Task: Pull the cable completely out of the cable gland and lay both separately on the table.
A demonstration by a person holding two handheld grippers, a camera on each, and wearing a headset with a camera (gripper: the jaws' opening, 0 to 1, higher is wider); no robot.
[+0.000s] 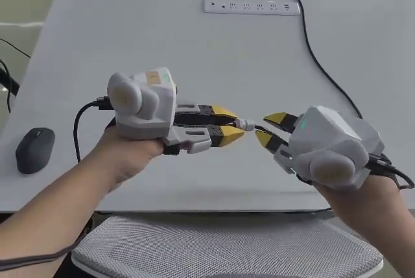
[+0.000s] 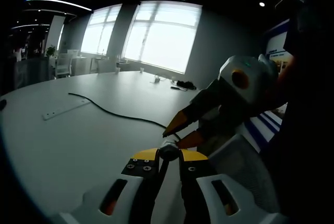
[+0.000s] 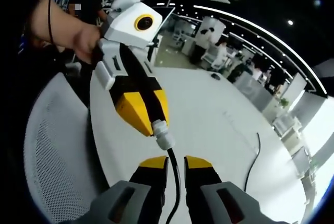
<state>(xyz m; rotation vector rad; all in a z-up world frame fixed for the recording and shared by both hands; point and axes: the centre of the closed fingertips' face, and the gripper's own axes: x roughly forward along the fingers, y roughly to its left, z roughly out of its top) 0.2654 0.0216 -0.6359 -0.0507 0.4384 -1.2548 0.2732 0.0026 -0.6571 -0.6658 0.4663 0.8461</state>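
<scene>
The left gripper [image 1: 227, 127] pinches the gland [image 1: 244, 124] above the table [image 1: 194, 45]. The cable [image 3: 175, 182] runs straight between the right gripper's [image 1: 271, 129] nearly closed jaws; I cannot tell whether they grip it.

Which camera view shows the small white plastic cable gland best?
The right gripper view: the small white plastic cable gland sits near centre, side-on, with the thin black cable leaving it. The head view shows it tiny; the left gripper view shows it end-on, a round knob.
</scene>
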